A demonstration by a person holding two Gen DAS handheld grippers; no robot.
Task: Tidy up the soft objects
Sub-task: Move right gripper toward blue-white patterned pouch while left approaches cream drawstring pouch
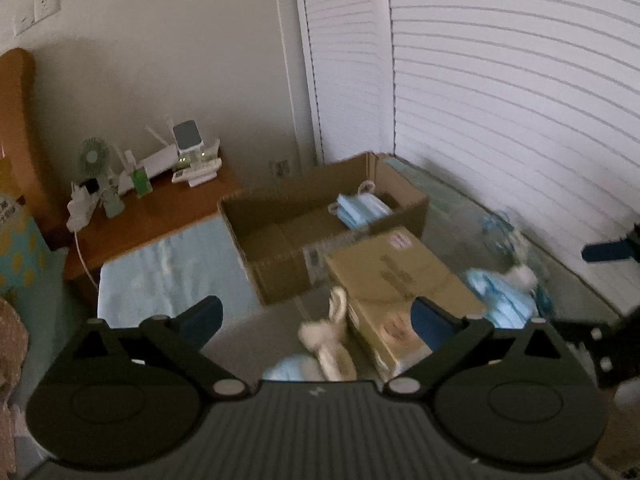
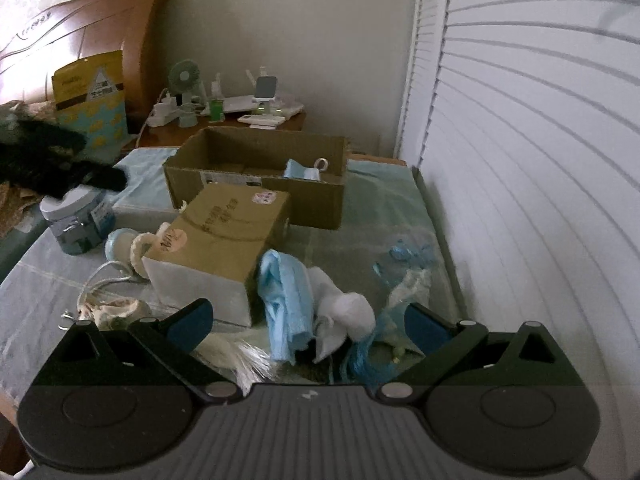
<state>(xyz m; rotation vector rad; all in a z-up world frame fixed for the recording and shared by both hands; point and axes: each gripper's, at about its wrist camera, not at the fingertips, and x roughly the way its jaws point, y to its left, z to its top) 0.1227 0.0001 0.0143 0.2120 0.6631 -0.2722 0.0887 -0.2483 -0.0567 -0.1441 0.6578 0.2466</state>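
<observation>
We take the closed cardboard box (image 2: 218,236) on the bed (image 2: 360,216) as our landmark. The thing the next move turns on, in our judgement, is the crumpled blue cloth (image 2: 285,300), which lies against the near right corner of that box with a white cotton wad (image 2: 352,312) just beside it on the shutter side. Both sit directly ahead of the right gripper (image 2: 306,326), between the lines of its blue pads and a little beyond them, so this hand is the nearer one. The cloth's long axis runs roughly away from us, from the box corner down toward the gripper. It looks thin, pleated and limp, folded over itself. The right gripper is released, jaws spread wide, nothing between them. The left gripper (image 1: 316,320) is likewise released and empty, on the other side of the box, over a cream fabric strap (image 1: 332,336). Beyond the closed box stands the open carton (image 2: 256,184), already holding a blue folded piece (image 2: 302,170).
</observation>
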